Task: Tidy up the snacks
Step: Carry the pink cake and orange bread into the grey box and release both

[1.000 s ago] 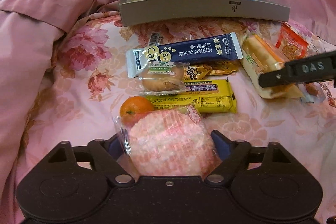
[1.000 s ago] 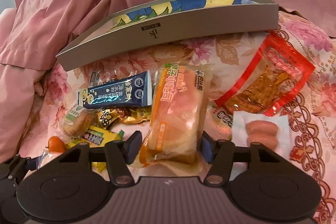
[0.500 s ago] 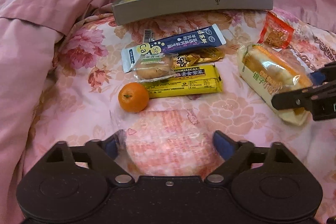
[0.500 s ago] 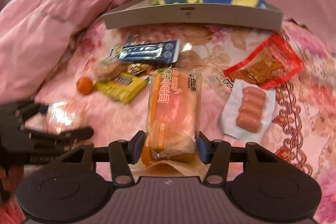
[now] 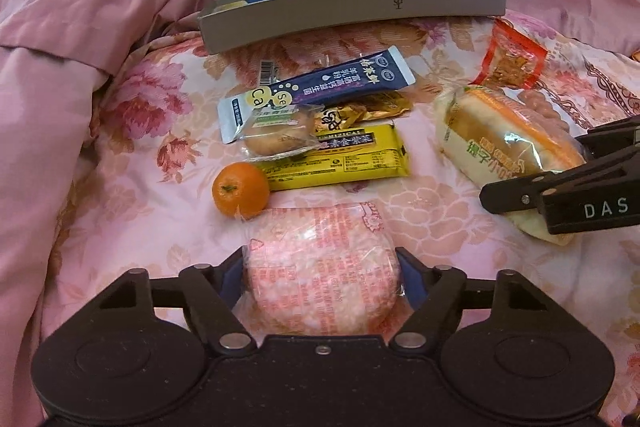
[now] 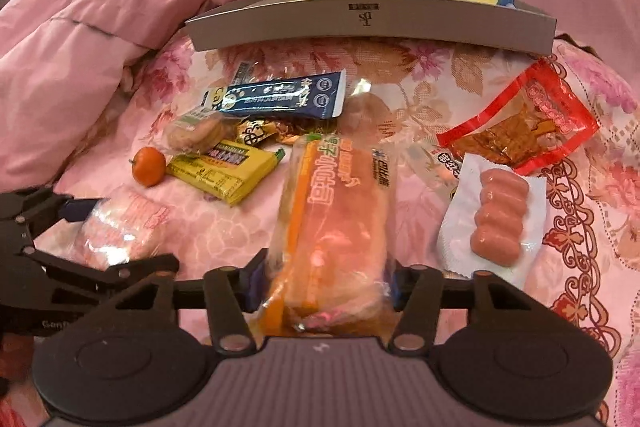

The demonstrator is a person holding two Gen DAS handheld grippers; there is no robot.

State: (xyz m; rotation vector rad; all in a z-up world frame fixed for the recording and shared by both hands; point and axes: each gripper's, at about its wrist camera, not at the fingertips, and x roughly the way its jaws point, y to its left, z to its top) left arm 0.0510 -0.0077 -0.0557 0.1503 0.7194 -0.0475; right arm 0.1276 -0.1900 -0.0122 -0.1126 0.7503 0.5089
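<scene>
Grip: left gripper (image 5: 322,277) closing its jaws on round pink-printed clear-wrapped rice cake (image 5: 320,275), pads at both sides | right gripper (image 6: 322,285) closing on long orange-striped bread packet (image 6: 334,227), clamped at its near end | goal: grey shallow box (image 6: 372,23) beyond the loose snacks, so both point toward it

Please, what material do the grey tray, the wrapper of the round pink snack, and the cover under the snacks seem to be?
Grey tray: probably stiff cardboard, matte, with thin straight walls and a small printed logo.
Round pink snack wrapper: thin clear plastic film, glossy, with printed text and glare.
Floral cover: woven fabric with a slight sheen, soft and creased.
</scene>
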